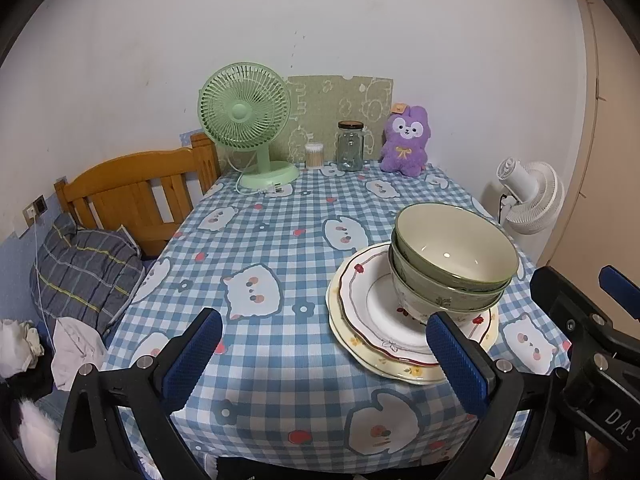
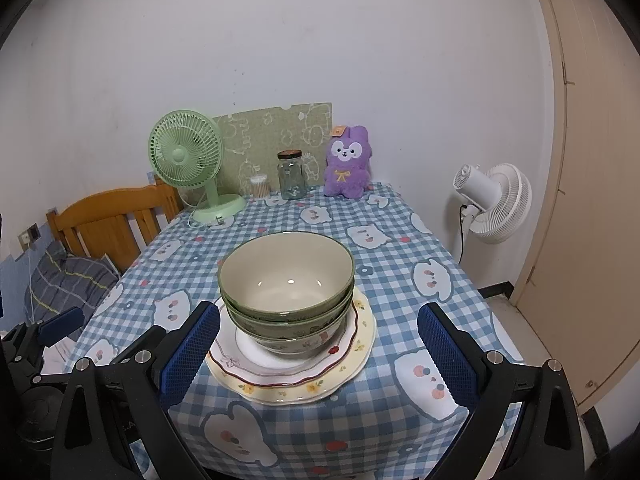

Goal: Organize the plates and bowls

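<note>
Nested green bowls (image 2: 286,284) sit on two stacked plates (image 2: 352,364) near the front edge of the checked tablecloth (image 2: 400,280); there look to be three bowls, though the lowest is partly hidden. The right gripper (image 2: 318,354) and the left gripper (image 1: 324,354) both gape wide, holding nothing, short of the stack.

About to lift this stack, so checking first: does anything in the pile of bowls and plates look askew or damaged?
The top bowl sits tilted in the bowls beneath it, not nested flat. The stack stands on two plates near the table's front edge. No chips or spills show.
</note>
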`<state>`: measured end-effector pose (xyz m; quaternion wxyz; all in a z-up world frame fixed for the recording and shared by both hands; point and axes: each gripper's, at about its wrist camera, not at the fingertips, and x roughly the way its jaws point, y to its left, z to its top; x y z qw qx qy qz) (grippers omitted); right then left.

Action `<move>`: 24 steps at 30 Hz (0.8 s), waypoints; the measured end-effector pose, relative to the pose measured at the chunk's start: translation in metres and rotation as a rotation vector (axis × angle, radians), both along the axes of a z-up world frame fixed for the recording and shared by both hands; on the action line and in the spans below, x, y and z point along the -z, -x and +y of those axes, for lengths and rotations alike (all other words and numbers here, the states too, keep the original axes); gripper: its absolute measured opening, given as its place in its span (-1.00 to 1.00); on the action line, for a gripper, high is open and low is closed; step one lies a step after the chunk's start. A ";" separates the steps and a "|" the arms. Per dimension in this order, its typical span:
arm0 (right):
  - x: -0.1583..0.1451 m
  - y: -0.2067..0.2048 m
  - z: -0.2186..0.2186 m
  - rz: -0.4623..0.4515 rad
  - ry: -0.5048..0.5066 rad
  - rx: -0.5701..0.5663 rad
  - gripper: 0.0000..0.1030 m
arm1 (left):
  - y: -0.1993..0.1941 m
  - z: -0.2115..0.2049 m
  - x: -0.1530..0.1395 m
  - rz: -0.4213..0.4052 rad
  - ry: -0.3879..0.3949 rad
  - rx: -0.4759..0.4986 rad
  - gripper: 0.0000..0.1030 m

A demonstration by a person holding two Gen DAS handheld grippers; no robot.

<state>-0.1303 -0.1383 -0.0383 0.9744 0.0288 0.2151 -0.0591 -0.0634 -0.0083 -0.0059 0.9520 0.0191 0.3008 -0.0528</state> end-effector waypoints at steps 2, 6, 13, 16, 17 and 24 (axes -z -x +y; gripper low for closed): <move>-0.001 -0.001 0.000 -0.001 -0.001 0.001 0.95 | 0.000 -0.001 -0.001 -0.007 -0.008 -0.002 0.99; -0.001 -0.001 -0.001 0.001 -0.012 -0.002 0.95 | -0.001 0.000 -0.002 -0.007 -0.003 -0.003 0.99; -0.001 -0.001 -0.001 0.000 -0.014 -0.002 0.95 | -0.002 0.001 -0.001 -0.008 -0.003 -0.004 0.99; -0.001 -0.001 -0.001 0.000 -0.013 -0.001 0.95 | -0.002 0.001 -0.001 -0.007 -0.002 -0.005 0.99; -0.001 -0.001 -0.001 0.001 -0.015 -0.001 0.95 | -0.002 0.001 -0.001 -0.007 -0.003 -0.004 0.99; 0.000 -0.003 -0.001 0.005 -0.025 -0.001 0.95 | -0.001 0.001 -0.001 -0.007 -0.002 -0.004 0.99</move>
